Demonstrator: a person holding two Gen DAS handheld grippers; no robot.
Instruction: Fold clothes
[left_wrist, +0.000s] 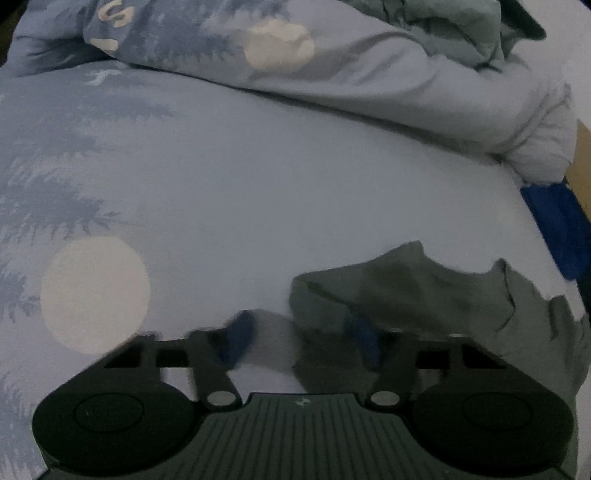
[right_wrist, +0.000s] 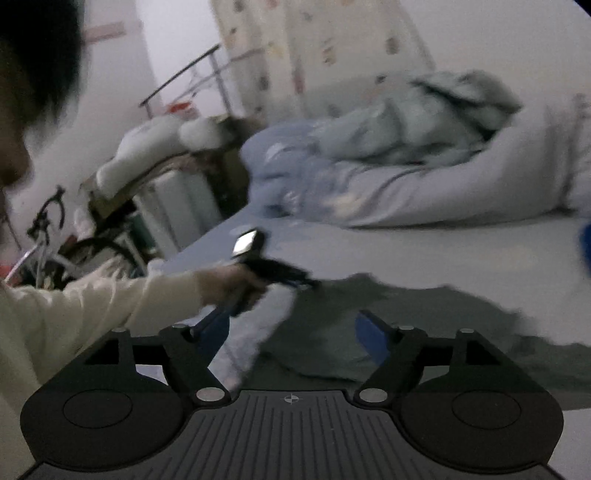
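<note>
1. Where the left wrist view began nearest the camera, the left gripper (left_wrist: 301, 341) was seen with its blue-tipped fingers (left_wrist: 238, 338) spread wide, nothing held between them.
2. Just beyond, a dark grey-green crumpled cloth garment (left_wrist: 399, 291) lay on the pale blue bedsheet (left_wrist: 295, 192), its edge reaching under the right-hand finger.
3. In the right wrist view, the right gripper (right_wrist: 293, 334) was likewise held wide open above the same garment (right_wrist: 406, 314), gripping nothing.
4. Slightly farther, a hand (right_wrist: 229, 286) in a cream long sleeve (right_wrist: 92, 314) was seen holding the left gripper (right_wrist: 288, 275) at the garment's edge; blur hid any contact.
5. Farther back, a rumpled blue duvet printed with trees and pale moons (left_wrist: 258, 48) was heaped on the bed.
6. Farthest off, a bicycle (right_wrist: 55, 243) and a patterned curtain (right_wrist: 314, 48) were visible.
</note>
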